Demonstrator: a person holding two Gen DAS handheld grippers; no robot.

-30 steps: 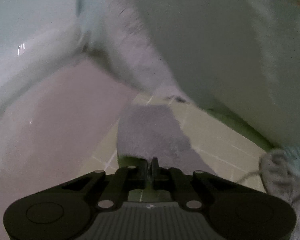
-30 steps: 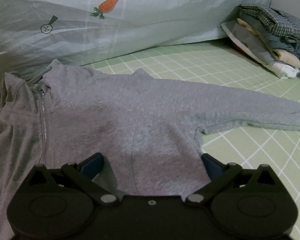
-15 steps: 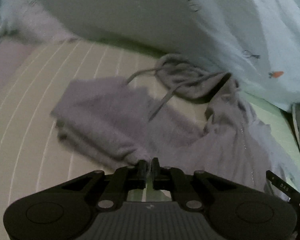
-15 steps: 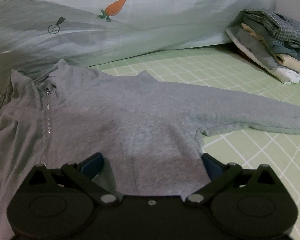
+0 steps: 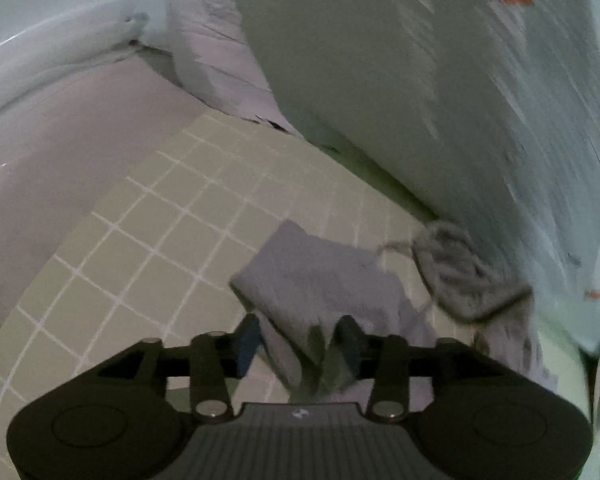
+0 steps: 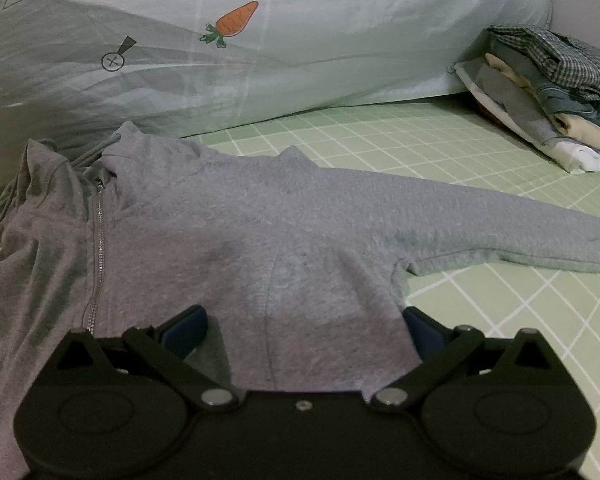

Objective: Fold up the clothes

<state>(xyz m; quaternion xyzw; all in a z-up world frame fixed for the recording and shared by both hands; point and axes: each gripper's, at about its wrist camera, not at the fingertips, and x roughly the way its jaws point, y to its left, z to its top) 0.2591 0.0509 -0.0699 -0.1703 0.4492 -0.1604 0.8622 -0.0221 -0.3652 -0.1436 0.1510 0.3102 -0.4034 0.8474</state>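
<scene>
Green checked bed sheet [image 6: 460, 152] carries our soft, limp grey zip-up hoodie [image 6: 240, 232], spread flat. Our left claw [image 5: 296, 344] stands partly open around its bunched sleeve; our right claw [image 6: 304, 324] gapes wide over the hem. We judge seams the surest hold.

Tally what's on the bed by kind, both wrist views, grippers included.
Grey hoodie: 1
Carrot-print duvet: 1
Stack of folded clothes: 1
Grippers: 2, left gripper and right gripper, both open
Total: 5
</scene>
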